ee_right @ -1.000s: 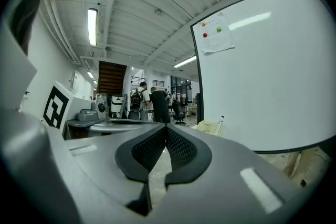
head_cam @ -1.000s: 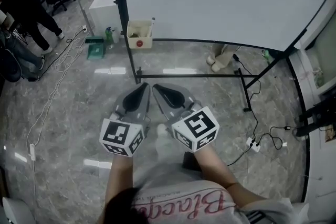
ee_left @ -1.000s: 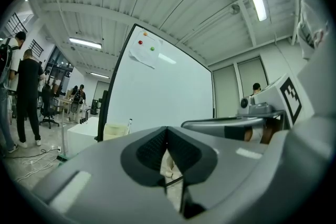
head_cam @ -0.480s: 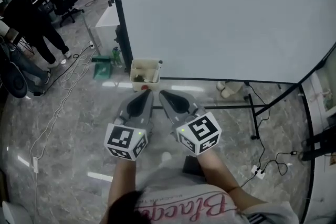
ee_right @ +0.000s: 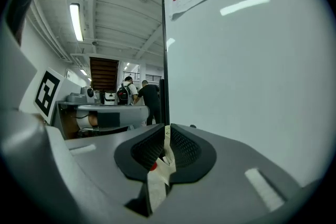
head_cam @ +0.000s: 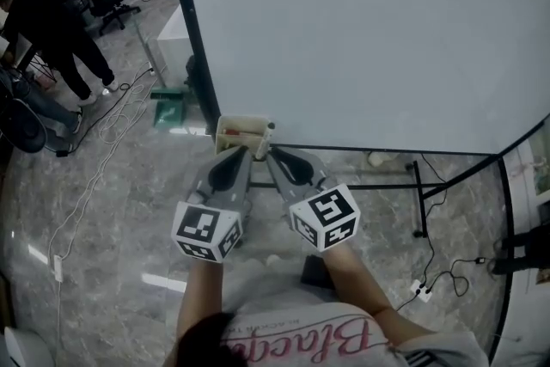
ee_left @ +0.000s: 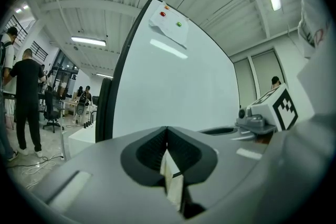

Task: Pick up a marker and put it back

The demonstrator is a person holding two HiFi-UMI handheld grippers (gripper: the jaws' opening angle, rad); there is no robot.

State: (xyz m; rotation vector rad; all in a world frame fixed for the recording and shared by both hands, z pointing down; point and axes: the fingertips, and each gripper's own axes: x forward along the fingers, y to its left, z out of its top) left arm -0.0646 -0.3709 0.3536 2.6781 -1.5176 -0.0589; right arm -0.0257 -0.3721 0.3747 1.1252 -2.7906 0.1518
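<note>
Reader: Where is the marker to be found?

Legend: A marker (head_cam: 270,128) is only tentatively identified. It is read as a slim, dark-tipped shape standing upright at the right edge of a small cream box (head_cam: 225,130). The box is set at the lower left corner of the whiteboard (head_cam: 369,39), at the centre of the head view. Reddish contents are glimpsed inside the box but cannot be identified.

Reader: How are the tongs set?

Legend: The left gripper (head_cam: 240,154) and the right gripper (head_cam: 272,158) are held side by side, with their tips just below the box in the frame. In each gripper view the jaws are seen pressed together. Only a pale strip (ee_left: 172,181), apparently pad tape, is seen between them, and nothing is gripped.

Reader: How much of the task is completed?

Legend: None, as judged from these views. The marker is not yet lifted, so the opening of one jaw pair, the grasp, the lift and the return are all left to be done. Persons (head_cam: 51,21) at the upper left of the head view are not involved.
</note>
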